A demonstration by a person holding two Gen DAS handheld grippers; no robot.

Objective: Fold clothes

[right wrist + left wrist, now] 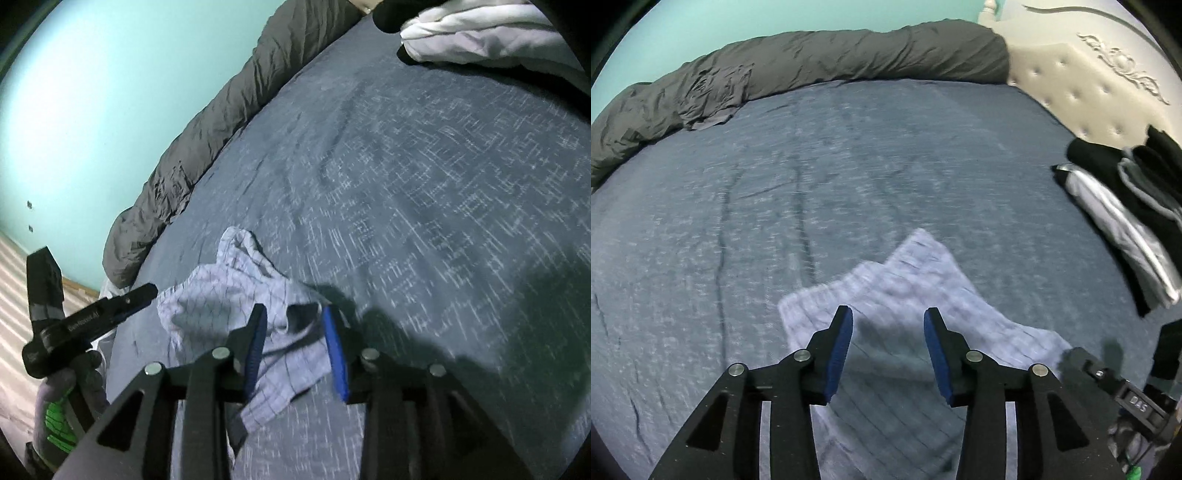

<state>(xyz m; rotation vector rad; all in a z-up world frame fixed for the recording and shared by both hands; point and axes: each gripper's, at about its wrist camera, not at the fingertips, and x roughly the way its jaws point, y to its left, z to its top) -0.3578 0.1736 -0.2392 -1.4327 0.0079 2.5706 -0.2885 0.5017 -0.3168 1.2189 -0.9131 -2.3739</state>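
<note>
Checked pale-blue cloth (916, 295) is seen lying crumpled on the blue-grey bedspread (812, 184), near the edge of the bed closest to the cameras. In the left wrist view the left gripper (888, 321) is held above the cloth with its blue-padded fingers (840, 354) spread wide and nothing between them. In the right wrist view the right gripper (295, 321) is likewise parted, its pads placed on either side of a raised fold of the cloth; whether the fabric is touched cannot be told through the blur. The left gripper is also seen there at the left, just beside the cloth's edge. A rolled grey duvet (812, 55) is laid along the far side of the bed, and folded black and grey garments (1126, 206) are stacked by the tufted headboard (1082, 81)
</note>
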